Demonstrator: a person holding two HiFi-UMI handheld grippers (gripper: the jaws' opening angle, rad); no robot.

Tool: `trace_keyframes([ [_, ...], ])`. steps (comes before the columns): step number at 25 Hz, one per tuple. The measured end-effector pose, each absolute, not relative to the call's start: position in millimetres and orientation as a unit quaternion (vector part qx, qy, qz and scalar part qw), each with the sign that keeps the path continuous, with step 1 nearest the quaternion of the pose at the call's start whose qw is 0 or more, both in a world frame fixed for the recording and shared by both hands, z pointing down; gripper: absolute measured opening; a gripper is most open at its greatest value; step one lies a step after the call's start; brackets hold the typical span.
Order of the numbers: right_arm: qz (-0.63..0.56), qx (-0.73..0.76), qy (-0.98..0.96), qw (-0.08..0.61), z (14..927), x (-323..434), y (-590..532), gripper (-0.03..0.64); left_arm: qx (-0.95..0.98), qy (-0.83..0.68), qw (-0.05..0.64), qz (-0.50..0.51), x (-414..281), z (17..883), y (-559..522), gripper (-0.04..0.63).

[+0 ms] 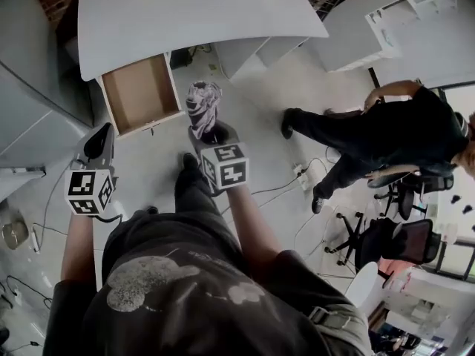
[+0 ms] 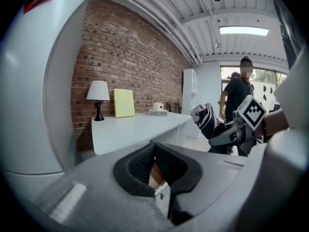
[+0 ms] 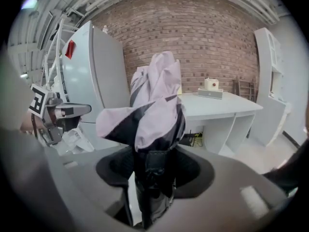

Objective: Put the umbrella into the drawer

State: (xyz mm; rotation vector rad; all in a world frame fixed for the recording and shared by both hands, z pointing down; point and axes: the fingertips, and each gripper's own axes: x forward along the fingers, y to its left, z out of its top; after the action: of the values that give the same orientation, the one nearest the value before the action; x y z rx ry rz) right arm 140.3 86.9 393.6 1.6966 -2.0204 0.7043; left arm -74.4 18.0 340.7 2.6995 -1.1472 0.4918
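Note:
A folded umbrella [image 1: 202,104], pale lilac with black panels, stands upright in my right gripper [image 1: 208,133], whose jaws are shut on its lower part. In the right gripper view the umbrella [image 3: 154,105] fills the middle, and the right gripper [image 3: 154,163] clamps its dark strap end. The wooden drawer [image 1: 141,93] stands pulled out from the white desk [image 1: 193,13], just left of the umbrella. My left gripper [image 1: 99,143] hangs left of the drawer's front with its tips together and nothing in it. In the left gripper view that gripper [image 2: 154,151] faces the desk, with the umbrella [image 2: 205,120] at right.
A person in black [image 1: 386,136] stands on the floor at right, near office chairs [image 1: 401,236]. A power strip [image 1: 303,176] and cables lie on the floor. A tall white cabinet [image 2: 34,81] stands left of the desk; a lamp [image 2: 98,98] and a yellow board [image 2: 124,102] are on it.

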Motion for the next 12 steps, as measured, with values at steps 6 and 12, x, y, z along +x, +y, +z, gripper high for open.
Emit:
trace_keyframes([
  [6, 0.252, 0.54, -0.768, 0.234, 415.3, 179.1, 22.9, 0.215, 0.874, -0.439, 0.103, 0.183, -30.7, 356.3, -20.5, 0.011],
  [12, 0.255, 0.462, -0.806, 0.268, 440.2, 194.6, -28.0, 0.216, 0.831, -0.504, 0.127, 0.195, -13.4, 368.4, -49.1, 0.011],
])
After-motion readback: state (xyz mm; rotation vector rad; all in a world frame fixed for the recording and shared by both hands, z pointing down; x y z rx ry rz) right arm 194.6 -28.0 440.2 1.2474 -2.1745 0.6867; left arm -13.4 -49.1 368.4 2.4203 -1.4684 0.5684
